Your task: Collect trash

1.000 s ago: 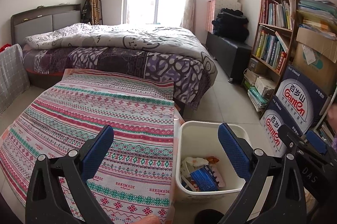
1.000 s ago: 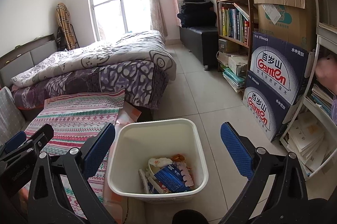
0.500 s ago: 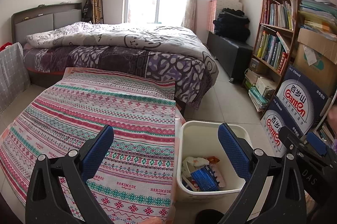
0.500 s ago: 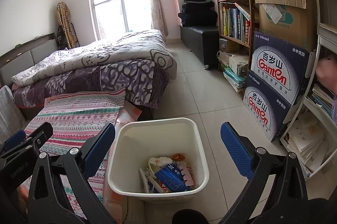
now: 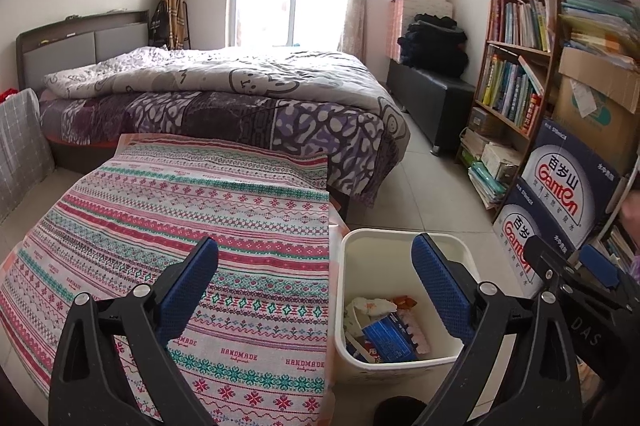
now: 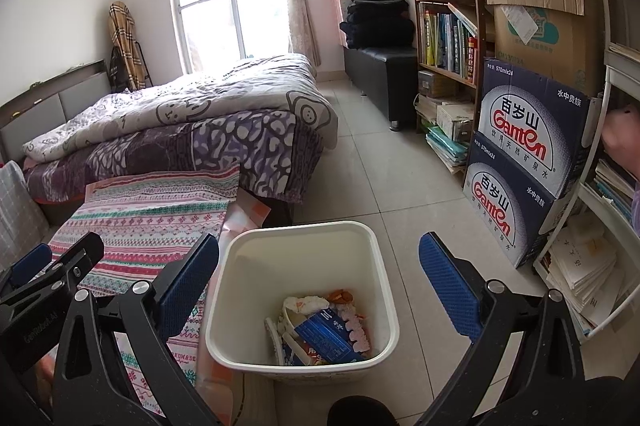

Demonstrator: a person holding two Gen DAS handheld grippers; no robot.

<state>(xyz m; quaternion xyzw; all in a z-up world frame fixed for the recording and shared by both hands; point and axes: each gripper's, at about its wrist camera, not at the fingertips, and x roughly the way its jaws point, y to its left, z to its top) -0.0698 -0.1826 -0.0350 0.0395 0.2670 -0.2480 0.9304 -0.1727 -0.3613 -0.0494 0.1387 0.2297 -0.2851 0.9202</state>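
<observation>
A cream waste bin [image 5: 400, 232] [image 6: 300, 226] stands on the tiled floor beside the table. Inside lie a blue packet [image 5: 386, 338] [image 6: 332, 336], crumpled white paper [image 5: 368, 306] [image 6: 304, 304] and other wrappers. My left gripper [image 5: 314, 246] hovers over the table's right edge and the bin; its jaws stand wide and are closing, with nothing between them. Directly above the bin my right gripper [image 6: 319, 244] is open and empty. Each gripper shows at the edge of the other's view.
A low table under a striped patterned cloth [image 5: 180, 206] [image 6: 152, 222] lies left of the bin. Behind it is a bed [image 5: 240, 98]. Stacked blue Ganten boxes [image 6: 520, 162], a bookshelf [image 6: 444, 26] and a white rack line the right wall. A person's hand [image 6: 620, 142] shows at the right edge.
The left gripper's jaws have come in slightly. Both hands stay where they were, and the bin's contents look the same.
</observation>
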